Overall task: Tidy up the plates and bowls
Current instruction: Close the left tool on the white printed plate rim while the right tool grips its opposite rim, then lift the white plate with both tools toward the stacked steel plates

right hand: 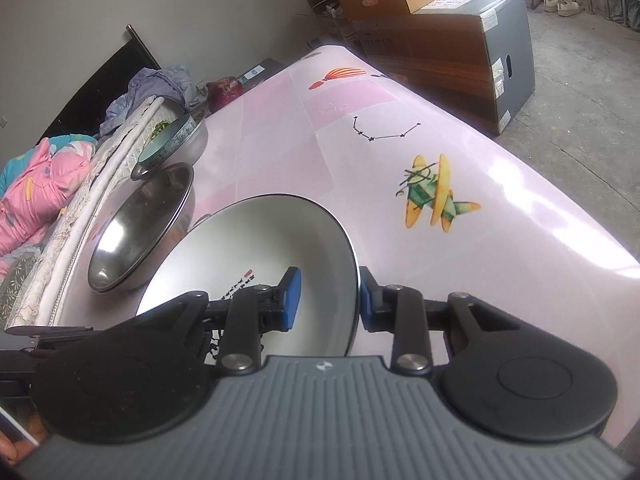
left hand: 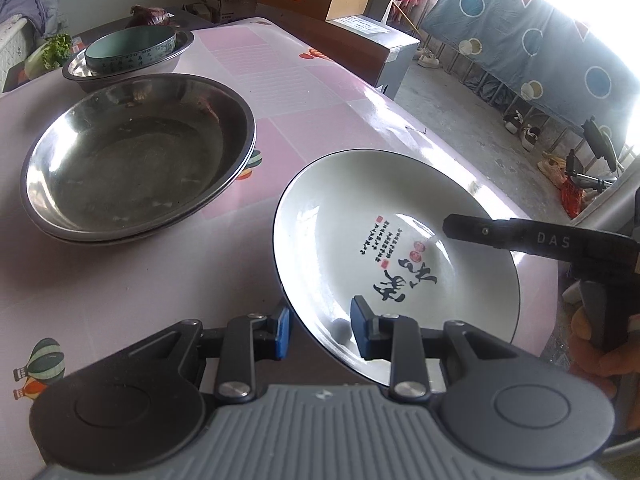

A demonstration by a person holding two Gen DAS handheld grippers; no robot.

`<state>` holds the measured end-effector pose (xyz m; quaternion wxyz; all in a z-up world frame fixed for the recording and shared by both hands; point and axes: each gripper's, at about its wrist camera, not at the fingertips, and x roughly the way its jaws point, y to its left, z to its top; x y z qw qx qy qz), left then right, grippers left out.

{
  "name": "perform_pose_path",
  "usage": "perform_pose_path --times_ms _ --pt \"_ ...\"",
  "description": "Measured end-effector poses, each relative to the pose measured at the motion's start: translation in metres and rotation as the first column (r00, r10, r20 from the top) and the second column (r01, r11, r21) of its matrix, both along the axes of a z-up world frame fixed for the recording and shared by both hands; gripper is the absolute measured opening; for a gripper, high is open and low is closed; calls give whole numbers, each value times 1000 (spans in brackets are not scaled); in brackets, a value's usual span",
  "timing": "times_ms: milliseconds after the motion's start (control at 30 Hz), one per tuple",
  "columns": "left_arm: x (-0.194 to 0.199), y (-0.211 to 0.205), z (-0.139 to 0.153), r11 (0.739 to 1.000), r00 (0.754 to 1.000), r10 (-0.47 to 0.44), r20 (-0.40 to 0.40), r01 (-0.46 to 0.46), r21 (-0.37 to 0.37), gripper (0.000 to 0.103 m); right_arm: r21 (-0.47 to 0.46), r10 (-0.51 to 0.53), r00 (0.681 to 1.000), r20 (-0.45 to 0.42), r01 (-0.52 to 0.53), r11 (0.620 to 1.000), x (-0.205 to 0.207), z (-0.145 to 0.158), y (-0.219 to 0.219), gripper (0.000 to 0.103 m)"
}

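On the pink counter [left hand: 320,92], each hand-held gripper, left [left hand: 320,332] and right [right hand: 328,300], pinched the white plate's [left hand: 360,208] nearest rim, steel bowls [left hand: 136,156] lying beyond to the left.

Bright window daylight glares off the tablecloth [left hand: 360,92]; fisheye-warped edges.

A glossy pink patterned tablecloth [right hand: 360,152] covers the table; behind it stand brown cardboard boxes [right hand: 448,56] on a grey concrete floor [right hand: 580,80]; a blue circle-printed cloth [left hand: 520,40] hangs in bright window light.
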<state>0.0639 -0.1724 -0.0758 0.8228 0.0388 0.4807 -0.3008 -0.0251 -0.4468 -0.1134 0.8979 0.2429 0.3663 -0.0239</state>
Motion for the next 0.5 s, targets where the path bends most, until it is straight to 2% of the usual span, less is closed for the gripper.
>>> perform_pose_path --times_ms 167,333,500 --pt "-21 33 2 1000 999 -13 -36 13 -9 32 4 12 1000 -18 -12 1000 -28 3 28 30" --pt "-40 75 4 1000 999 29 -38 -29 -8 33 5 56 998 -30 -56 998 -41 6 69 30" --pt "-53 115 5 994 994 104 -24 -105 -10 34 4 122 992 -33 -122 993 -36 8 108 30"
